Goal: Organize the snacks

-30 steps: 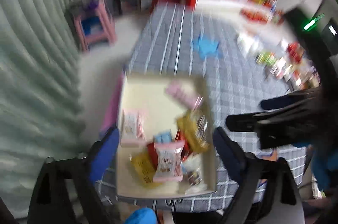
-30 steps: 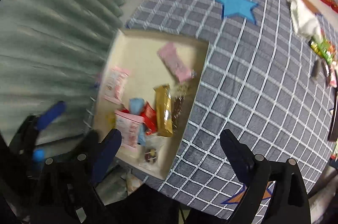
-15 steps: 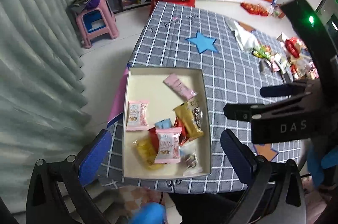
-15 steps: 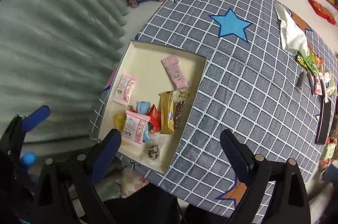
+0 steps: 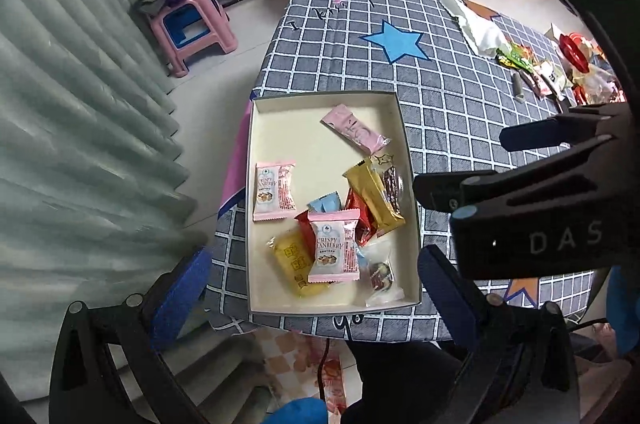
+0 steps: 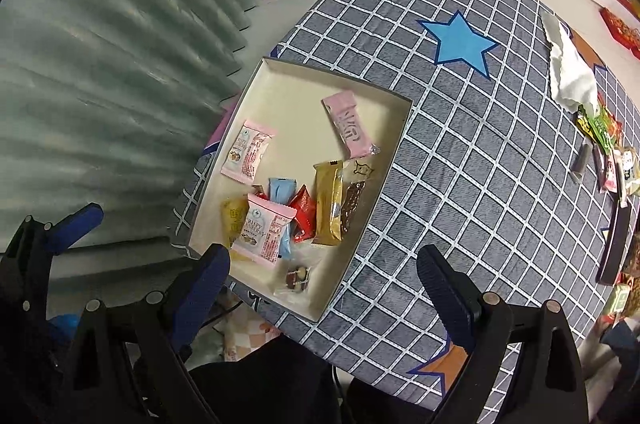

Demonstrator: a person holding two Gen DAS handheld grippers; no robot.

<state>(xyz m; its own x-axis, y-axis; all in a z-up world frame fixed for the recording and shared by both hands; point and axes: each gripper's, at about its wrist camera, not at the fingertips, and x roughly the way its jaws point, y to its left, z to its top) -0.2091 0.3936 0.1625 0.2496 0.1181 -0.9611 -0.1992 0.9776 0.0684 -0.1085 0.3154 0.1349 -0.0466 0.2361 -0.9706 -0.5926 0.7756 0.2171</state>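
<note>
A: Start big. What could go wrong here?

B: The table (image 6: 480, 164) carries a shallow box (image 5: 402, 128) at its near left corner, hard against the edge. A clumsy nudge from either gripper could push it off, I'd say. The loose snack pile (image 6: 608, 152) lies well apart, along the far right side, so each trip crosses the cloth.

A: And the grippers?

B: The left gripper (image 5: 312, 284) hangs above the box, fingers spread wide, holding nothing. The right gripper (image 6: 324, 276) is likewise spread and empty.

A: Counts?

B: One box. Inside, two cranberry packets (image 5: 334, 250), one pink bar (image 5: 354, 130), one gold bar (image 5: 374, 200), one yellow packet (image 5: 294, 266), and one clear-wrapped sweet (image 5: 380, 274). The red and blue wrappers overlap, so their number is uncertain.
</note>
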